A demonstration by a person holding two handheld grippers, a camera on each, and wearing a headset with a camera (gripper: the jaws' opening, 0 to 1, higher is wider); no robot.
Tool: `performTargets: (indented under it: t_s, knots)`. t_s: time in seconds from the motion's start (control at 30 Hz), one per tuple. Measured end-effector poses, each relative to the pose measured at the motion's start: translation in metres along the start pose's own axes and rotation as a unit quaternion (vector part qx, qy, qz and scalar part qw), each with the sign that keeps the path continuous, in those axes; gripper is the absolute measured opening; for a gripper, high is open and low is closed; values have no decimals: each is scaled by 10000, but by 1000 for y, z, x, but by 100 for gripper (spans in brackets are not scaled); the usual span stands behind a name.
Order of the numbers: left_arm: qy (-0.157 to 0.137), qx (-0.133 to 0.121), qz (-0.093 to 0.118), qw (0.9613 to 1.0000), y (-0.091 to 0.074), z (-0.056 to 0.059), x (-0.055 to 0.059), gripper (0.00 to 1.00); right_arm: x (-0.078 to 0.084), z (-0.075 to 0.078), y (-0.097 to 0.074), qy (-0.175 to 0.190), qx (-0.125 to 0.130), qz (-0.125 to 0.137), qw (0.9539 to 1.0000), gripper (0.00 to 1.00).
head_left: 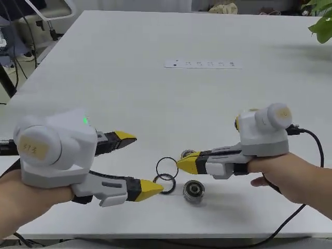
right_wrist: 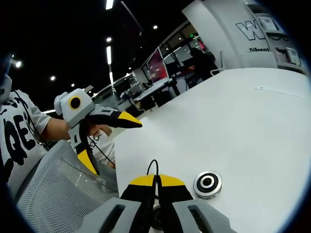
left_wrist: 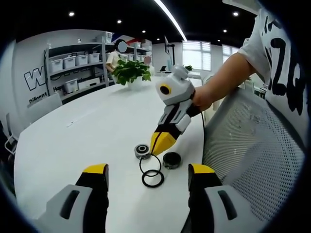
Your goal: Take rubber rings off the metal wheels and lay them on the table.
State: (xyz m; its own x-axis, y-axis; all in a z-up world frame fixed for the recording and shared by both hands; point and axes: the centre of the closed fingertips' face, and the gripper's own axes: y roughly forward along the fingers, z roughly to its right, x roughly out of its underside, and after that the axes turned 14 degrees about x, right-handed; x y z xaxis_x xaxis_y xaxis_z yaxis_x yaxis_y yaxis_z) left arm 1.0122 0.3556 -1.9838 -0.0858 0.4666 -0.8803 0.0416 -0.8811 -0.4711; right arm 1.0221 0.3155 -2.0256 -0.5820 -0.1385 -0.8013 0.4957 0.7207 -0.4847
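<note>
Left claw (head_left: 149, 163) up front is spread wide, hovering. Right claw (head_left: 180, 165) is pinched shut on a thin rubber ring (head_left: 157, 166), held just over the tabletop (head_left: 155, 93) near a metal wheel (head_left: 193, 191), probably so it can drop beside the other ring (left_wrist: 144, 179).

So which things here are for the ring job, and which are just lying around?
For the job:
right gripper, pinching a thin rubber ring
left gripper, open
thicker ring on the table
near wheel
far wheel

Just lying about:
potted plant
socket strip
mesh chair
</note>
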Motion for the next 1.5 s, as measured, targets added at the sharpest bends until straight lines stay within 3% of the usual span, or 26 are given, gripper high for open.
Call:
performTargets:
  t_s: [0.3,0.7,1.5]
  knots:
    - [0,-38,-12,10000,-5,0,3,67,10,-3,8,6,-56,-221,9997,0]
    - [-65,-48,-10,10000,-9,5,7,69,22,2,14,-11,47,-475,9989,0]
    - [-170,-81,-53,9998,-11,5,13,69,31,11,20,40,274,-657,9975,0]
